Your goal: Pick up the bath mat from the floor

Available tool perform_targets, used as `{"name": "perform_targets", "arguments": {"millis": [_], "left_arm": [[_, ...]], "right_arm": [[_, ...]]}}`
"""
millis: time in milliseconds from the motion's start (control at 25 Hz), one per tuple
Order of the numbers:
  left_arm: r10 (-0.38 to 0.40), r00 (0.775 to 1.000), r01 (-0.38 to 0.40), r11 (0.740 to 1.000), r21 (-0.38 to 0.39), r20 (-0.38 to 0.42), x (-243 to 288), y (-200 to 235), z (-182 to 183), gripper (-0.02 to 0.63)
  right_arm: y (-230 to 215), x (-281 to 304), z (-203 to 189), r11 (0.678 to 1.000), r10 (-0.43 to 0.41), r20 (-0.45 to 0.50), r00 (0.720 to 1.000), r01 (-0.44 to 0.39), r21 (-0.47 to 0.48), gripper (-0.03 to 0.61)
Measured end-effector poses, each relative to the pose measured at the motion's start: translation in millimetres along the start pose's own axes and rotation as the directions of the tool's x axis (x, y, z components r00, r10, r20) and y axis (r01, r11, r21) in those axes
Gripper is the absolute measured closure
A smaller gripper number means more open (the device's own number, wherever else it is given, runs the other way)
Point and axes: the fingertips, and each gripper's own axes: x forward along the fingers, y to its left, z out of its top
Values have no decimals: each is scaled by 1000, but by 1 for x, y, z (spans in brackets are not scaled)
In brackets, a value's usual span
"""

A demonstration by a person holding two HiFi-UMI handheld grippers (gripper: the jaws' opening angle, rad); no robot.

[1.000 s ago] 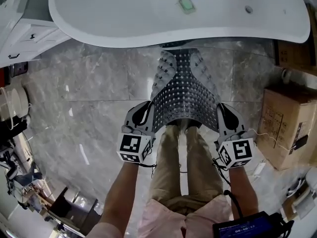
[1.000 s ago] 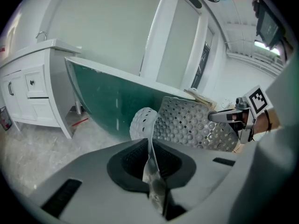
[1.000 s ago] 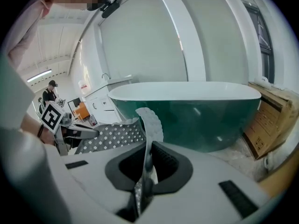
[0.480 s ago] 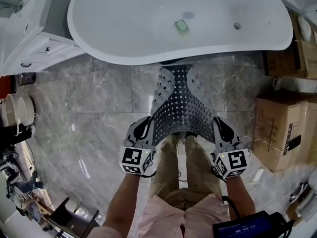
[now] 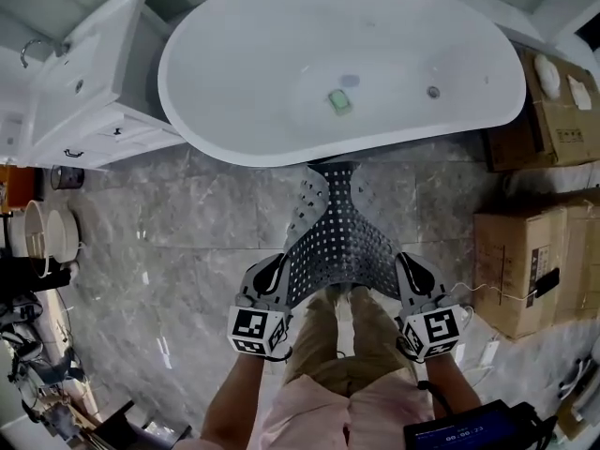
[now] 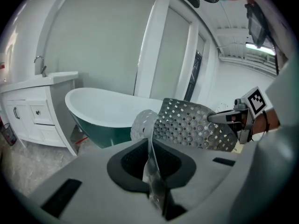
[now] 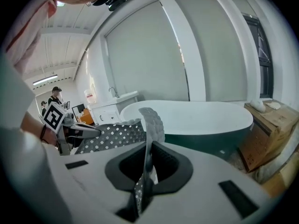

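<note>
Head view: the bath mat [image 5: 337, 242] hangs clear of the floor [image 5: 178, 242], stretched between both grippers above the person's legs [image 5: 342, 340].
The left gripper [image 5: 278, 268] and right gripper [image 5: 403, 268] each pinch a near corner. The gripper views show the jaws clamped narrow on the mat's edge. Its far end droops toward the bathtub [image 5: 281, 54]. Compared with a second ago, mat and grippers sit higher and the whole tub is in sight. Only the head view shows the small green object [image 5: 339, 101] inside the tub.
</note>
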Motion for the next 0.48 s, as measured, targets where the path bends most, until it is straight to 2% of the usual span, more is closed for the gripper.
{"name": "perform_targets", "arguments": {"millis": [480], "left_arm": [[17, 998, -18, 1000, 16, 58, -47, -15, 59, 575]], "right_arm": [[14, -49, 56, 999, 34, 33, 999, -33, -34, 549]]}}
